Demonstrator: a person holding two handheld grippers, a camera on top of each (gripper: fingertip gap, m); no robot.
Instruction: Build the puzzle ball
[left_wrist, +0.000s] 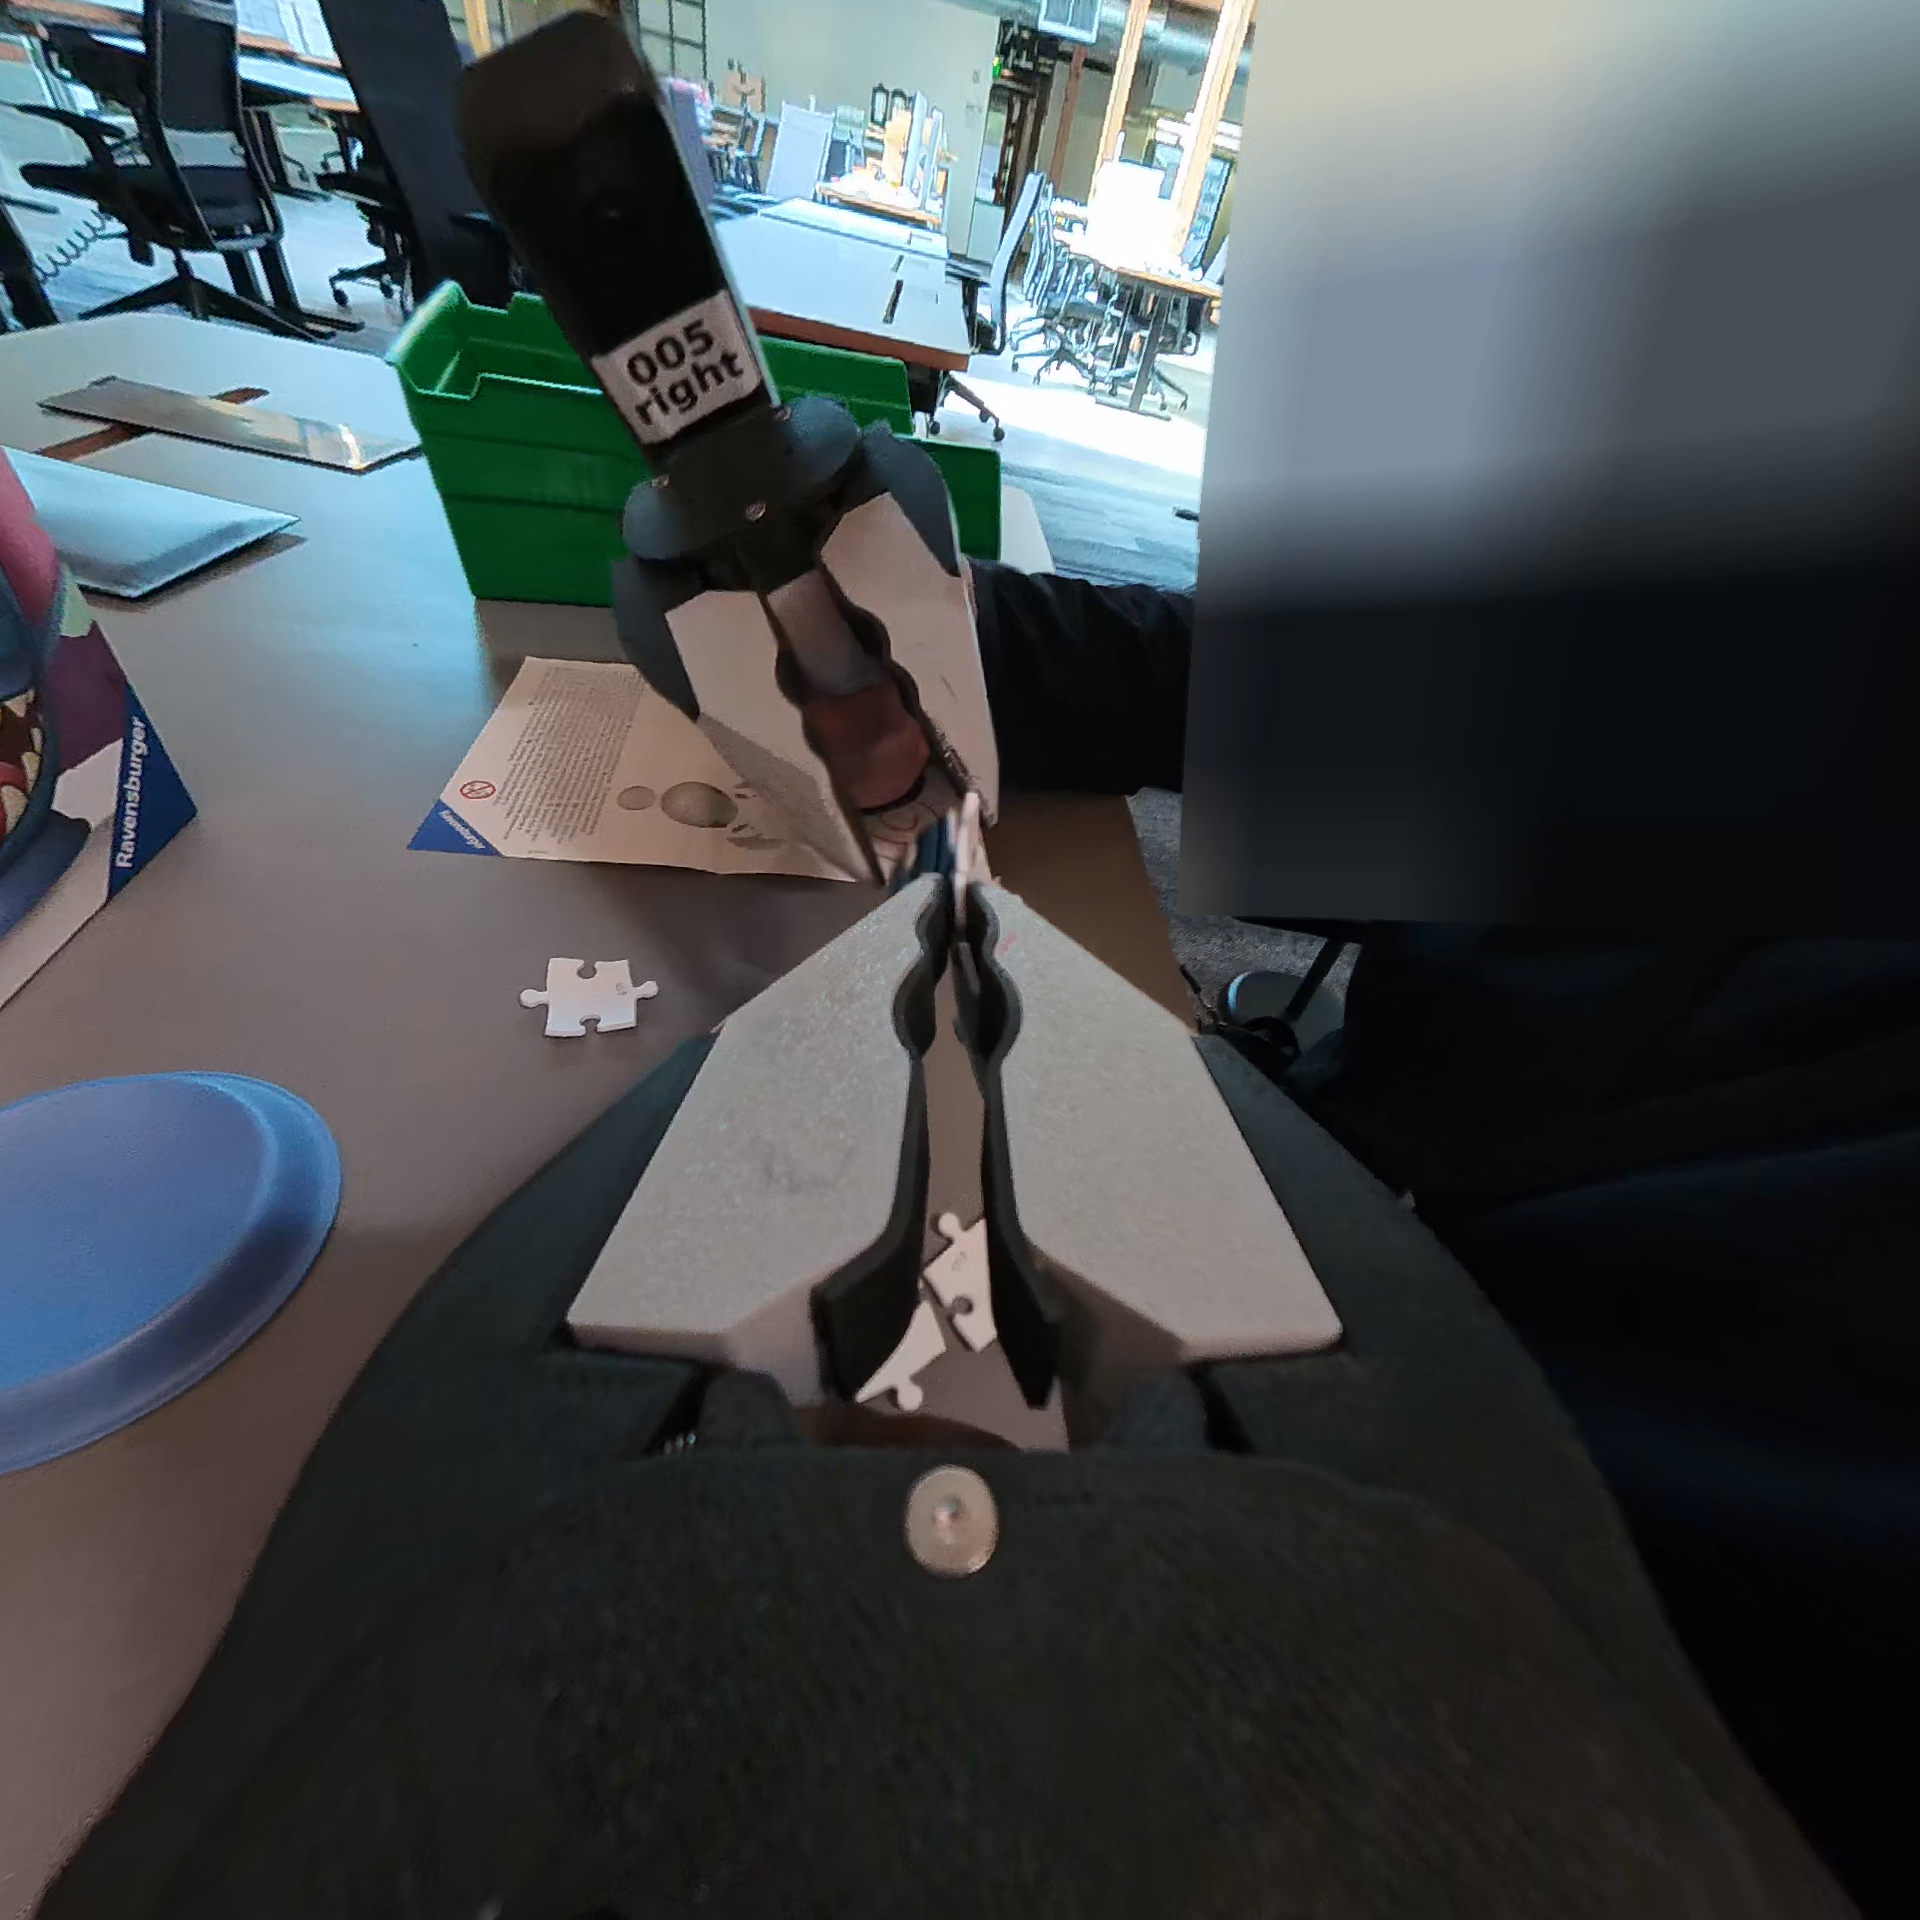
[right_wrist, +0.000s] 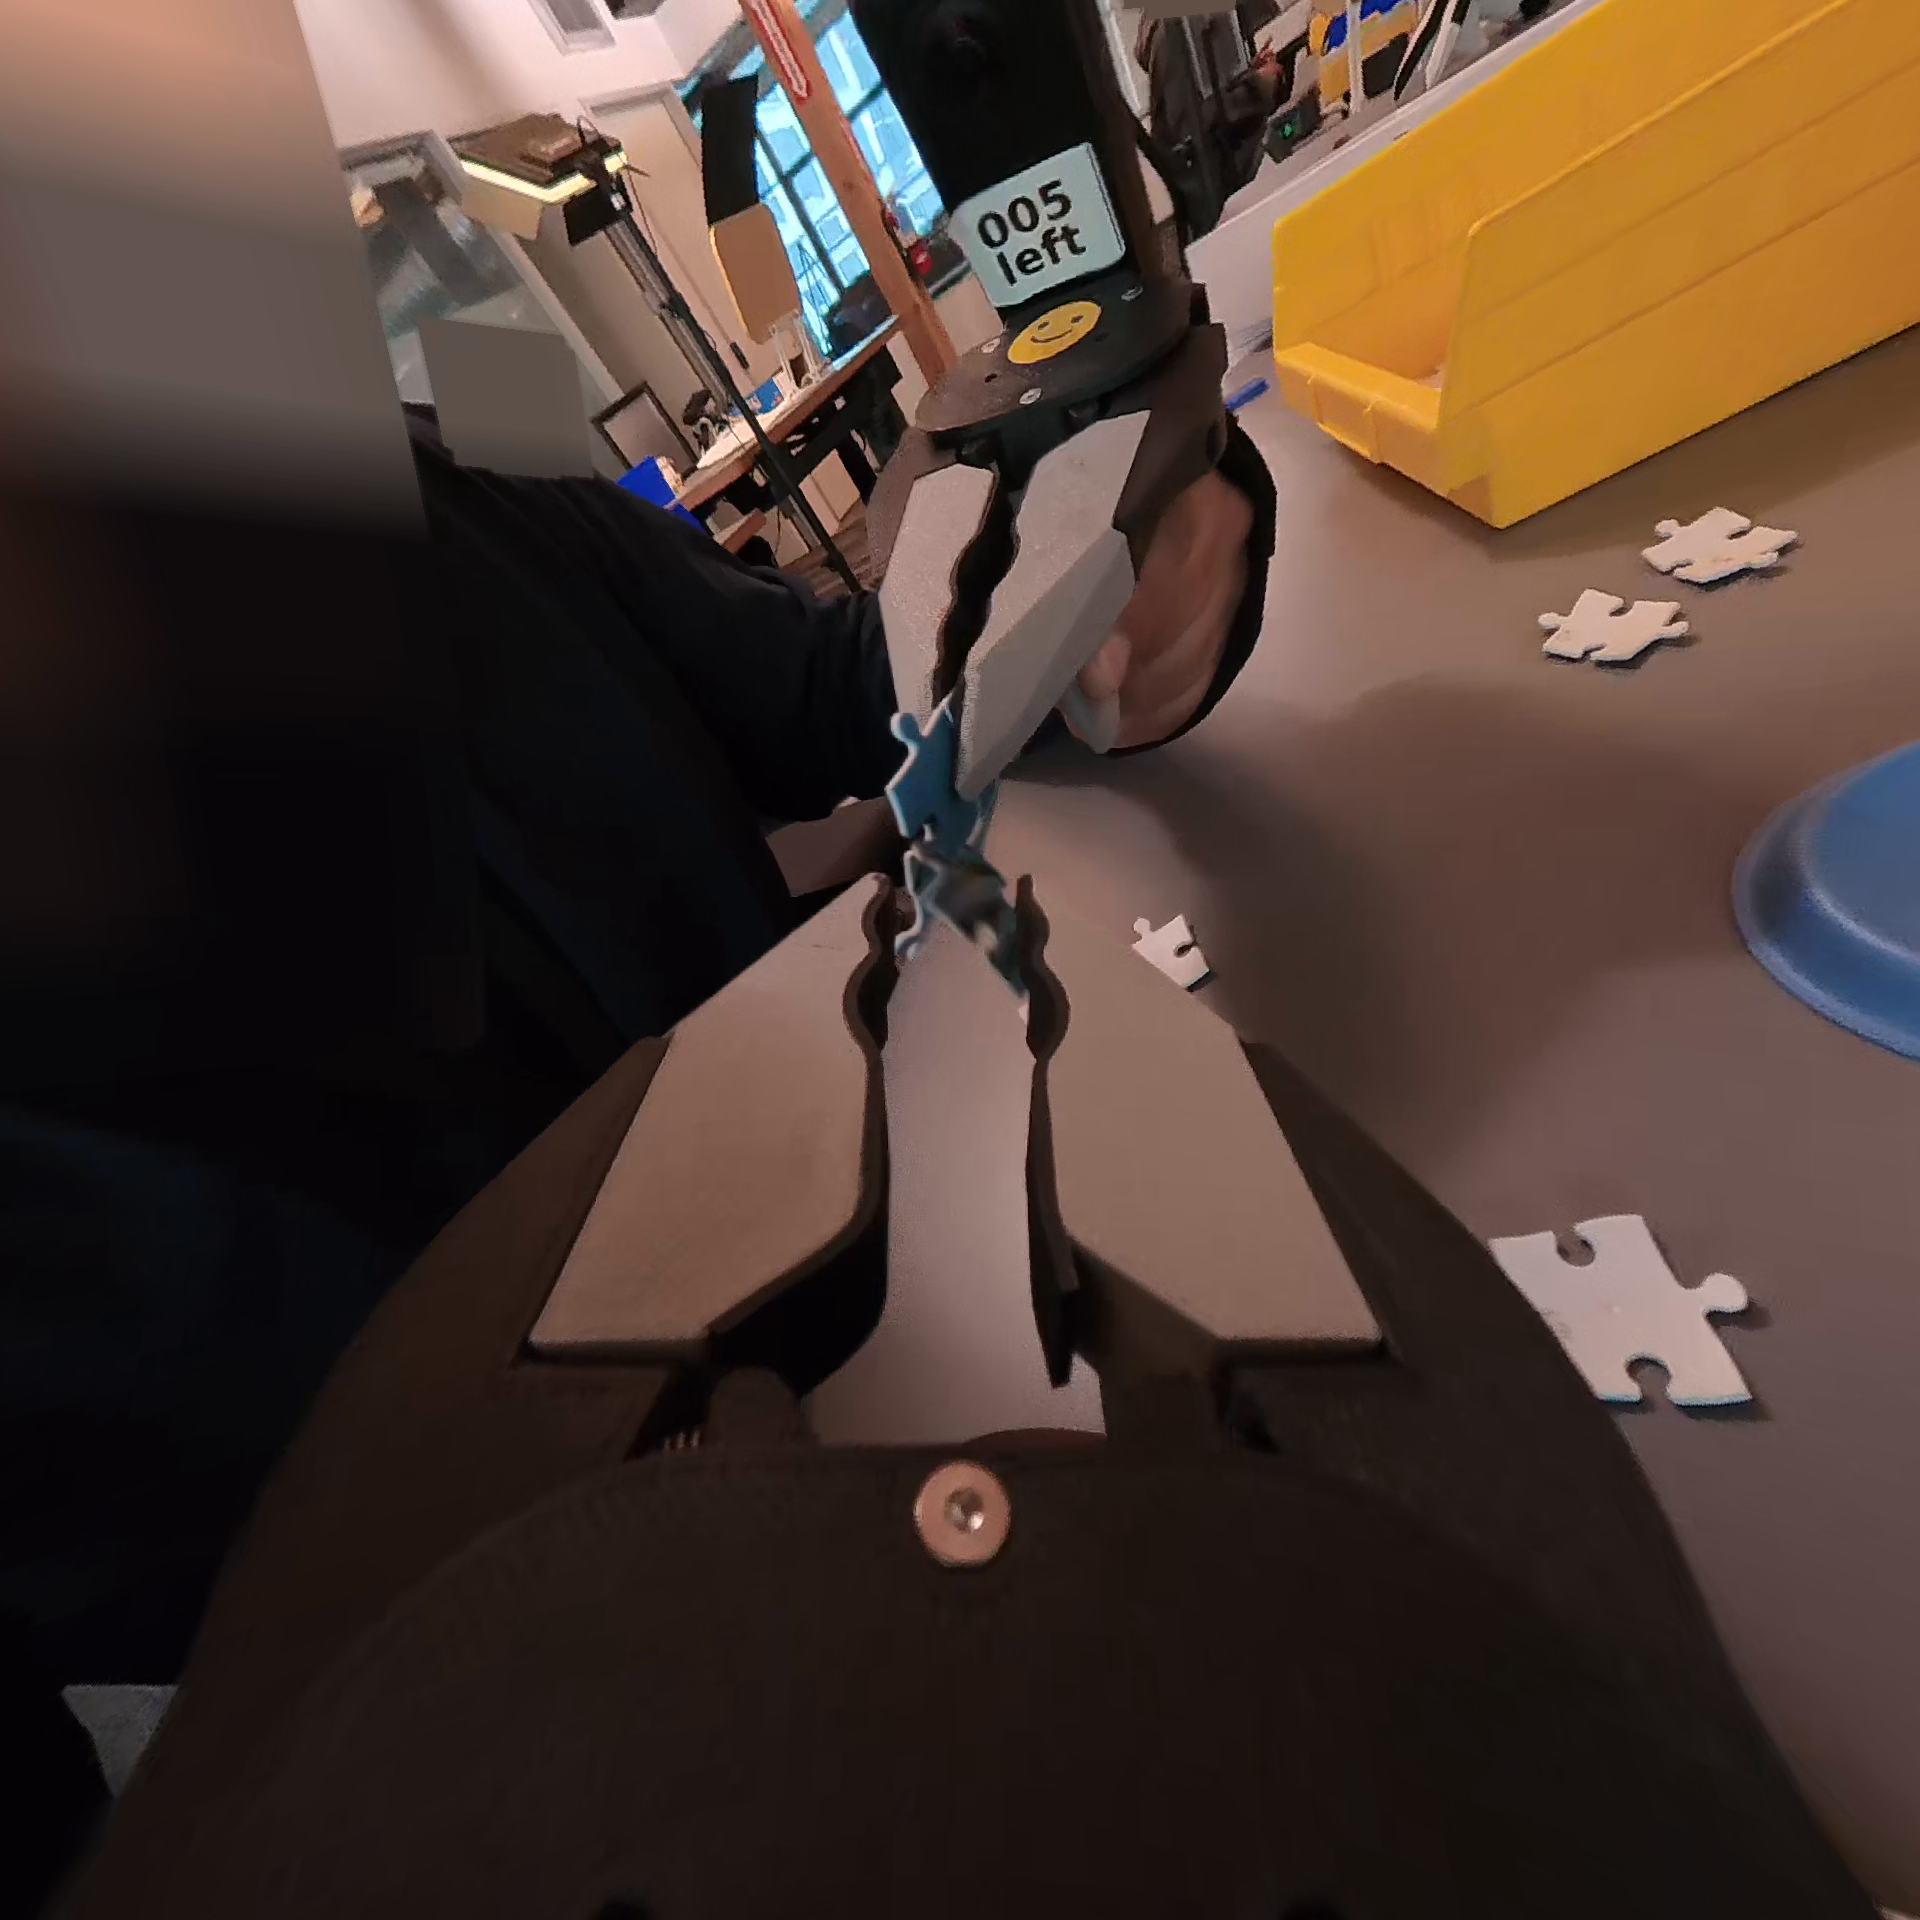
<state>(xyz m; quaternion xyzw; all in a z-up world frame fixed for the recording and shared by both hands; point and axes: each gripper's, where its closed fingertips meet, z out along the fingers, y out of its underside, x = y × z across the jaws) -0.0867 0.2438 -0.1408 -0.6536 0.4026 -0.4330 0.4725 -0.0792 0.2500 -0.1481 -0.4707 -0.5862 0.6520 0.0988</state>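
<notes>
My left gripper (left_wrist: 958, 896) is shut on a blue puzzle piece (left_wrist: 971, 840), seen edge-on at its tips. In the right wrist view the left gripper (right_wrist: 961, 774) comes in from above with that blue piece (right_wrist: 925, 774). My right gripper (right_wrist: 956, 920) is shut on a darker blue puzzle piece (right_wrist: 961, 899). The two pieces meet edge to edge in the air above the grey table (right_wrist: 1403, 831). The right gripper (left_wrist: 902, 864) faces my left gripper tip to tip. Whether the pieces are interlocked I cannot tell.
Loose pieces lie white side up (right_wrist: 1621, 1320) (right_wrist: 1610, 625) (right_wrist: 1720, 545) (right_wrist: 1172, 951) (left_wrist: 587, 995), two more under my left gripper (left_wrist: 956, 1288). There is a blue dish (left_wrist: 135, 1247) (right_wrist: 1839, 904), a yellow bin (right_wrist: 1610, 260), a green bin (left_wrist: 520, 457), a leaflet (left_wrist: 623, 769) and the puzzle box (left_wrist: 94, 810). The tips of both grippers are at nearly the same place. About 15 cm separates my right fingertips from the blue dish (left_wrist: 135, 1247).
</notes>
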